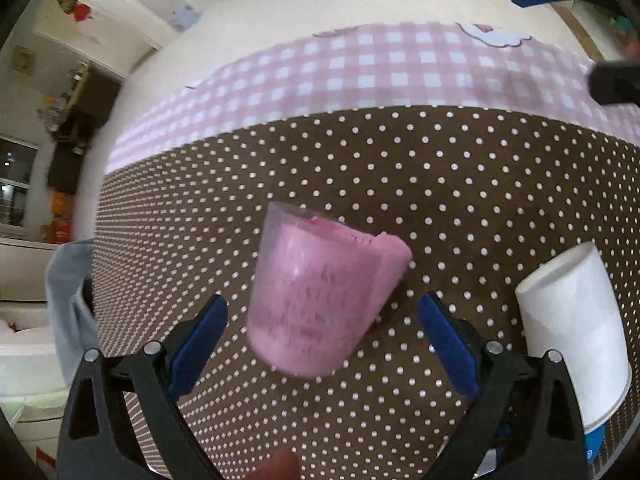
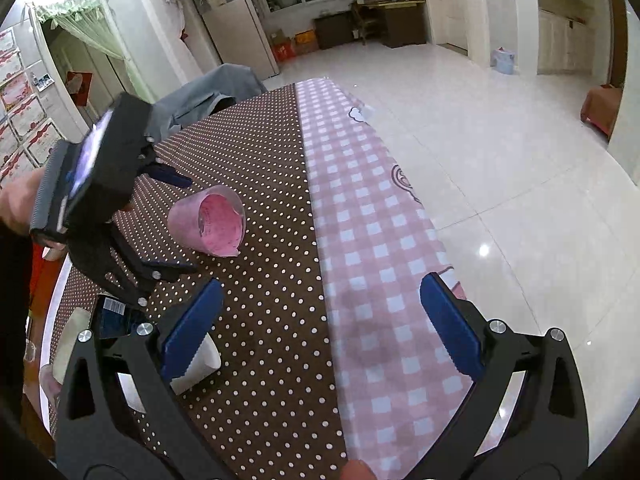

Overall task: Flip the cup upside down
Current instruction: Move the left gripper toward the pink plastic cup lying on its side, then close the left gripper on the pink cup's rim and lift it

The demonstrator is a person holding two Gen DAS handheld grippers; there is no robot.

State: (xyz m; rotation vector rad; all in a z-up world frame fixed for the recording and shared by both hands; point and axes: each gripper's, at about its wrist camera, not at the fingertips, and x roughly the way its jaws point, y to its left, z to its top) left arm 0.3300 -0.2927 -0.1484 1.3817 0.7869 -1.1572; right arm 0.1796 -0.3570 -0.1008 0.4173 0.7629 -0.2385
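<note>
Left gripper spread wide, jaws released, and the pink cup lies tipped on its side between them on the dotted tablecloth, pink paper lining inside. Just outside the right-hand jaw stands a white paper cup, upside down. Right gripper gapes too, holding nothing.

Left gripper: jaws spread wide, blue pads clear of contact on both sides, nothing clamped. Right gripper: jaws likewise wide apart, empty, held apart from the left, angled forward and down.
</note>
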